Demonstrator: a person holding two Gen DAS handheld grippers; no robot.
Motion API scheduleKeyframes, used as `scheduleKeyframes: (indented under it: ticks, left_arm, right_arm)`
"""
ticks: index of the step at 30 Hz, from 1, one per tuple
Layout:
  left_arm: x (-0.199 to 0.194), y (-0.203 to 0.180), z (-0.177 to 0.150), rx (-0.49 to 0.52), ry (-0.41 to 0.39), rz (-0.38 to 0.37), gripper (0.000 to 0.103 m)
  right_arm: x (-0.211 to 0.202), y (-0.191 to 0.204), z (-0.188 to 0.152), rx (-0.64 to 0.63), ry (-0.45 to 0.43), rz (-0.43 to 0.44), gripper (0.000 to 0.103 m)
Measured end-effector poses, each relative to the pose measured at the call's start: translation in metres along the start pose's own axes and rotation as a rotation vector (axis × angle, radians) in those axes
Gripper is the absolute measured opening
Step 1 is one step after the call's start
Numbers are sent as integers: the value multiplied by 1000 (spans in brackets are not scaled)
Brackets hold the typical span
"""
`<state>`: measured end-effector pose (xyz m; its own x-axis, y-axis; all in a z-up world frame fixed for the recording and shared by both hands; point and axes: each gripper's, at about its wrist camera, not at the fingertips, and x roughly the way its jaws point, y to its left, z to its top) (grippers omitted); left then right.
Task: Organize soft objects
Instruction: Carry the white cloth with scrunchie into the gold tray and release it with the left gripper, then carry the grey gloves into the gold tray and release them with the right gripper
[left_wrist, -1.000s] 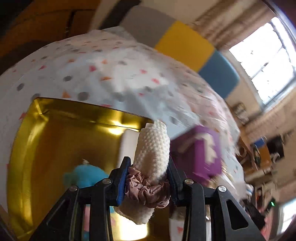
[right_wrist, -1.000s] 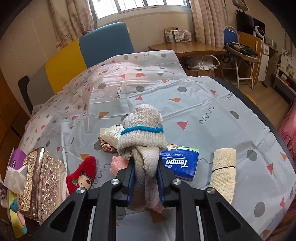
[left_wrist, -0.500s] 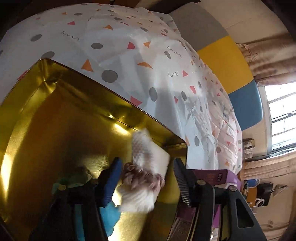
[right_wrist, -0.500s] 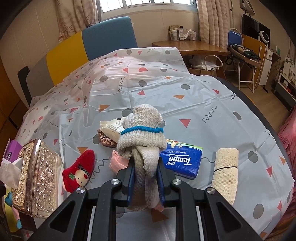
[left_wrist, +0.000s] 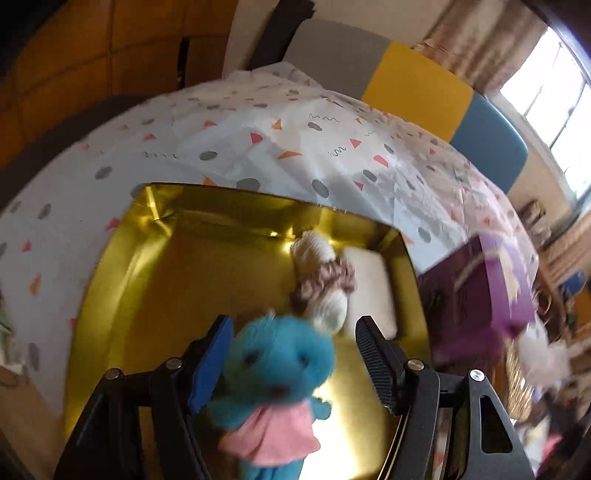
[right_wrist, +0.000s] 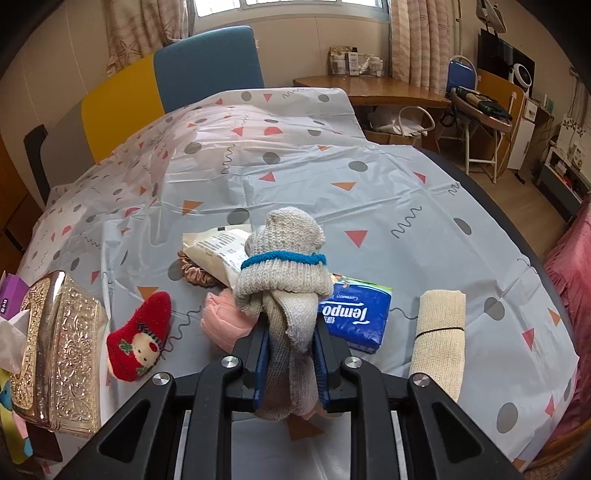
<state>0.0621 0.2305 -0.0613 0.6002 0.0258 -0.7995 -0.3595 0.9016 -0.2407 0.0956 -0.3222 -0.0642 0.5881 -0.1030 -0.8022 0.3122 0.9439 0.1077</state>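
In the left wrist view a gold tin (left_wrist: 155, 266) lies open on the patterned cloth. Inside it lie a white knit roll banded by a mauve scrunchie (left_wrist: 320, 284), a white pad (left_wrist: 369, 291) and a blue plush toy in a pink skirt (left_wrist: 275, 373). My left gripper (left_wrist: 295, 354) is open above the tin, its jaws on either side of the plush without touching it. My right gripper (right_wrist: 290, 363) is shut on a grey knit sock bundle (right_wrist: 284, 266) with a blue band, held above the table.
On the table (right_wrist: 369, 192) lie a red Christmas sock (right_wrist: 142, 332), a pink cloth (right_wrist: 221, 321), a brown scrunchie (right_wrist: 195, 271), a white packet (right_wrist: 218, 247), a blue Tempo tissue pack (right_wrist: 356, 314) and a beige roll (right_wrist: 439, 339). An embossed gold lid (right_wrist: 62, 354) and purple box (left_wrist: 484, 295) stand at the left.
My left gripper let go of the white roll with the scrunchie, which now lies in the tin, and drew back above it. My right gripper stayed shut on the sock bundle.
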Motion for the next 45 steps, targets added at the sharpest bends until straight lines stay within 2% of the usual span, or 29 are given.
scheduleKeyframes:
  ticks: [4,7,12,15,22,26,32,35,39,42,45]
  left_arm:
    - [-18,0,-20,66,-54,56,70]
    - [-28,0,-33,101,-85,71,75]
    - [-39,2,-44,128,-116,83,77]
    - [-43,1,-46,153,-130,98,78]
    - [-49,3,-48,154,-140,105,81]
    - [-48,6,-48,147,-136,107,81]
    - [-48,12,-48,140,-136,111,81]
    - [-48,18,-48,120,-135,116,81]
    - [-54,31,-45,87,-153,127,81]
    - [-60,41,-43,66,-175,141,81]
    - [-64,52,-43,49,-187,150,81]
  right_arm:
    - [-7,-2,1,12,-27,23,20]
    - [-9,2,0,-1,-29,58,20]
    - [1,25,-8,-113,20,17,20]
    - [-6,30,-8,-126,-2,29,20]
    - [-50,51,-3,-102,-69,145,20]
    - [-88,90,1,-181,-122,250,20]
    - [-137,176,-16,-378,-135,479,20]
    - [-147,221,-36,-475,-79,588,20]
    - [-144,279,-68,-570,26,686,20]
    - [-134,322,-91,-625,90,707,20]
    - [-114,360,-109,-652,149,684,20]
